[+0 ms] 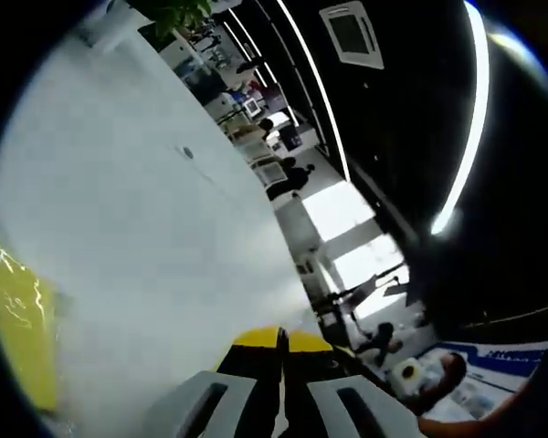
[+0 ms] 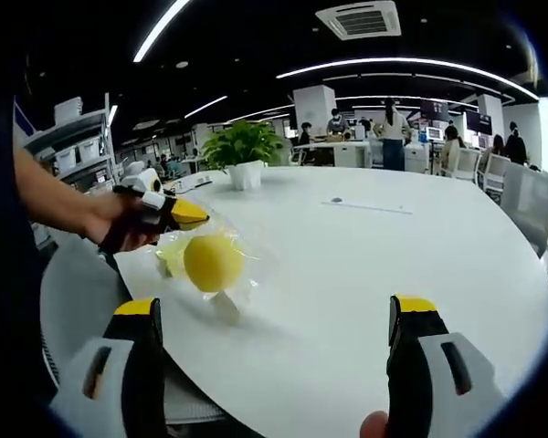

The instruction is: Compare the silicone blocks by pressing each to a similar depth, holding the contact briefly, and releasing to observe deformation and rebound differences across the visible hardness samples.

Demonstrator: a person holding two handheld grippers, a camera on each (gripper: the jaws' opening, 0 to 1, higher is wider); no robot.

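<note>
In the left gripper view, your left gripper (image 1: pixel 281 365) had its yellow-tipped jaws pressed together over the round white table (image 1: pixel 146 228). In the right gripper view, your right gripper (image 2: pixel 279 319) gaped wide before the round yellow silicone block (image 2: pixel 213 262) in clear wrapping; the left gripper (image 2: pixel 178 213) touched that wrapping, and a potted green plant (image 2: pixel 244 155) stood behind.

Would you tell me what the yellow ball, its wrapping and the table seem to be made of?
Yellow ball: matte, smooth, likely silicone or foam; the look leaves it open. Wrapping: thin clear plastic film, judging by its glossy crinkles. Table: smooth white top with a soft sheen, probably laminate or painted board.
</note>
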